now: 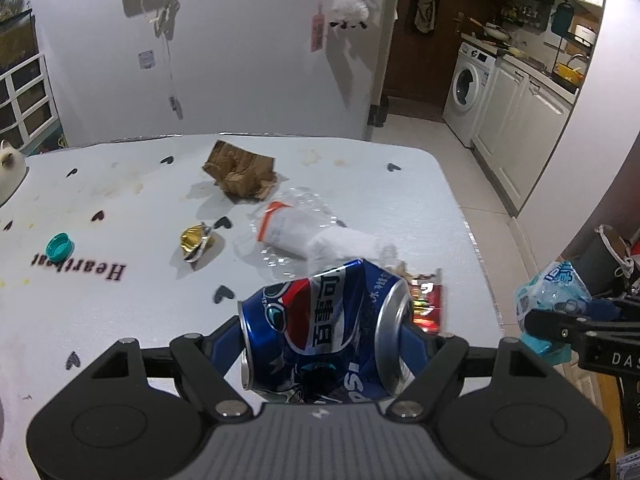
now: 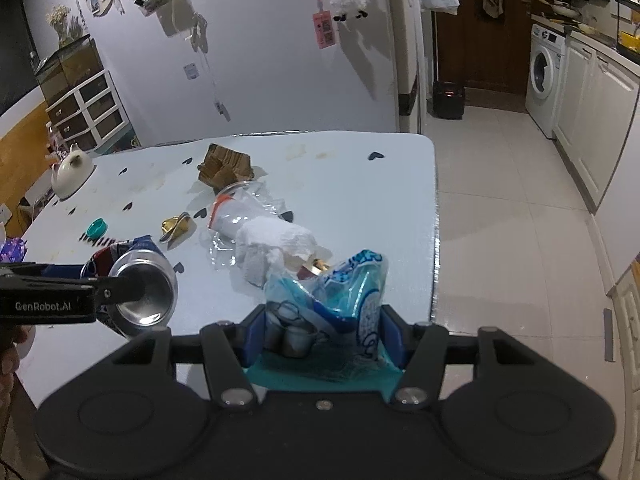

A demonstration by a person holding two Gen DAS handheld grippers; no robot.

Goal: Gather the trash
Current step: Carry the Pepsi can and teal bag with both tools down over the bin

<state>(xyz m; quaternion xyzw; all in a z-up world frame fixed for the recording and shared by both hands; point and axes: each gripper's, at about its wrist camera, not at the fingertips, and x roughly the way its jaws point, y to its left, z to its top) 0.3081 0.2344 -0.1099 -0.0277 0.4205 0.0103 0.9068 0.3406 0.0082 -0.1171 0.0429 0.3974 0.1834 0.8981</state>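
A crushed blue Pepsi can (image 1: 324,328) lies sideways between the fingers of my left gripper (image 1: 324,346), which is shut on it above the white table (image 1: 120,320). My right gripper (image 2: 324,332) is shut on a crumpled light-blue plastic wrapper (image 2: 340,304), just past the table's near right corner. Each view shows the other gripper too: the can (image 2: 140,288) at the left, the wrapper (image 1: 552,292) at the right. On the table lie torn brown cardboard (image 1: 240,176), a clear plastic cup (image 1: 288,224), a white tissue (image 1: 344,244), gold foil (image 1: 196,242), a teal cap (image 1: 60,246) and a red snack wrapper (image 1: 430,304).
A white cat-shaped pot (image 2: 72,174) stands at the table's far left. The table's right edge (image 2: 434,240) drops to a tiled floor. A dark container (image 1: 608,256) stands beside the table on the right. White cabinets and a washing machine (image 2: 544,76) line the far right.
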